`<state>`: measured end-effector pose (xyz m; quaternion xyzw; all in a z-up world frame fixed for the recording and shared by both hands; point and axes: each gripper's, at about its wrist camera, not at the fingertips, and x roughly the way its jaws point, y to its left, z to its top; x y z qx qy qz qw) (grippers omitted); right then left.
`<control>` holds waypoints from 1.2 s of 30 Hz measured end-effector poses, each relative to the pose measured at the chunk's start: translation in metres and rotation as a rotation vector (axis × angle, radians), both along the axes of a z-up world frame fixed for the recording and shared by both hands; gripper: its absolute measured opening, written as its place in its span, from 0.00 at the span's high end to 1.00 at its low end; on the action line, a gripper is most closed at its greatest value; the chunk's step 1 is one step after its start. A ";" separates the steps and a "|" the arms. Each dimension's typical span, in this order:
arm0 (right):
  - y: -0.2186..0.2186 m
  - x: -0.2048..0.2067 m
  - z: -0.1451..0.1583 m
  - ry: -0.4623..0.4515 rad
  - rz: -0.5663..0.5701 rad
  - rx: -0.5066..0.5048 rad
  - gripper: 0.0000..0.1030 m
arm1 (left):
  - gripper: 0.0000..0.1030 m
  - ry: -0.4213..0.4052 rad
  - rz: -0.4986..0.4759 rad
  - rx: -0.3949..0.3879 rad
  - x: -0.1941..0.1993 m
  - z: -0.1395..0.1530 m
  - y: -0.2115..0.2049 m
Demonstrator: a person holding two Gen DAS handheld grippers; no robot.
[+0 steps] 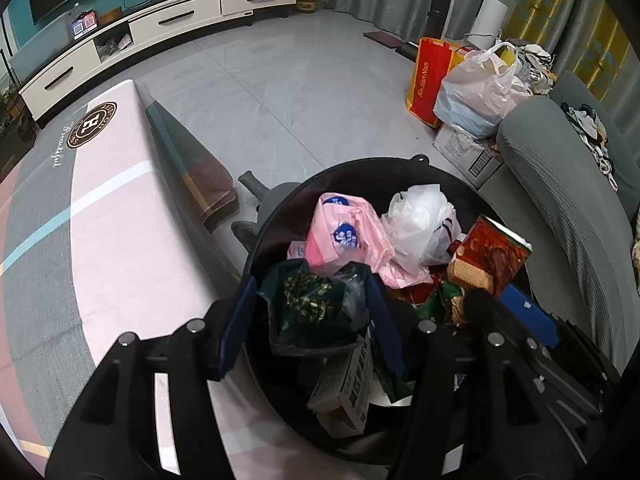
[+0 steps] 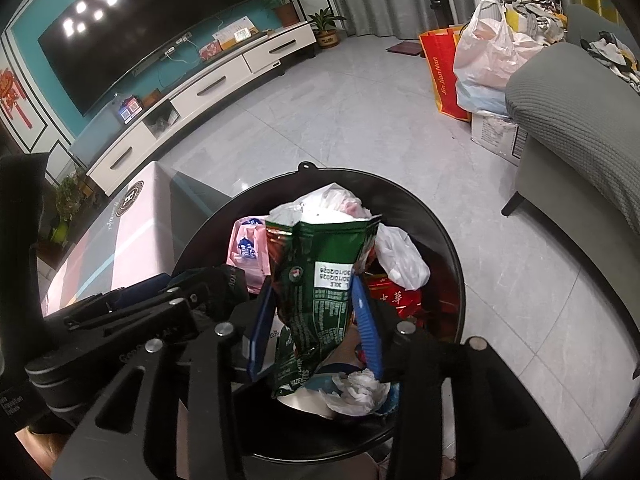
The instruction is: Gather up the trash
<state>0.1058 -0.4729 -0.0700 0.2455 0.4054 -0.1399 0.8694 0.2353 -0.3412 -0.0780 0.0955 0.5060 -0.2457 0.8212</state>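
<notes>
A round black trash bin [image 1: 276,220] [image 2: 432,216] stands on the floor beside the table, full of wrappers, pink [image 1: 344,236] and white [image 1: 420,216] plastic bags and a red box [image 1: 492,256]. My left gripper [image 1: 312,312] is over the bin, its blue fingers [image 1: 236,328] on either side of a dark green crumpled wrapper [image 1: 312,308]. My right gripper [image 2: 316,312] is shut on a green snack bag [image 2: 324,272] and holds it upright above the bin. The left gripper's black body [image 2: 132,316] shows at the left of the right wrist view.
A table with a pink and grey cloth [image 1: 112,240] lies left of the bin. A grey sofa [image 1: 560,184] is at the right, with shopping bags [image 1: 476,92] beyond it. A white TV cabinet [image 1: 160,28] lines the far wall across grey floor tiles.
</notes>
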 end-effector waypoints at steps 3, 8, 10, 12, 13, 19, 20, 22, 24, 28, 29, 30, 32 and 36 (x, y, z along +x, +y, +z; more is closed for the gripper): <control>0.000 0.000 0.000 0.000 -0.001 -0.001 0.62 | 0.43 0.000 0.001 -0.003 0.000 0.001 0.001; 0.000 0.000 0.000 0.000 0.004 0.001 0.61 | 0.35 -0.008 0.009 -0.017 0.000 0.006 0.005; 0.001 -0.001 0.001 -0.001 0.009 -0.001 0.61 | 0.35 -0.009 0.011 -0.022 0.000 0.008 0.007; 0.002 -0.002 0.002 0.000 0.015 -0.011 0.60 | 0.35 -0.012 0.014 -0.021 -0.001 0.010 0.009; 0.003 -0.003 0.003 0.001 0.016 -0.014 0.59 | 0.35 -0.013 0.015 -0.022 -0.001 0.011 0.010; 0.004 -0.005 0.007 -0.004 0.016 -0.025 0.53 | 0.29 -0.019 0.019 -0.024 -0.003 0.014 0.015; 0.004 -0.007 0.008 -0.005 0.014 -0.027 0.52 | 0.28 -0.018 0.018 -0.023 -0.003 0.014 0.016; 0.003 -0.008 0.009 -0.005 0.009 -0.030 0.50 | 0.27 -0.018 0.017 -0.022 -0.004 0.015 0.016; 0.004 -0.009 0.010 -0.006 0.005 -0.029 0.48 | 0.24 -0.015 0.017 -0.021 -0.005 0.015 0.018; 0.004 -0.011 0.012 -0.009 0.005 -0.034 0.45 | 0.20 -0.017 0.019 -0.021 -0.007 0.016 0.024; 0.004 -0.012 0.013 -0.010 0.005 -0.039 0.44 | 0.18 -0.015 0.021 -0.023 -0.008 0.016 0.026; 0.006 -0.013 0.014 -0.012 0.004 -0.042 0.42 | 0.17 -0.013 0.022 -0.025 -0.009 0.017 0.029; 0.007 -0.016 0.017 -0.014 0.008 -0.057 0.38 | 0.15 -0.008 0.025 -0.033 -0.010 0.018 0.034; 0.012 -0.021 0.025 -0.024 0.014 -0.087 0.29 | 0.12 -0.027 0.026 -0.045 -0.016 0.027 0.040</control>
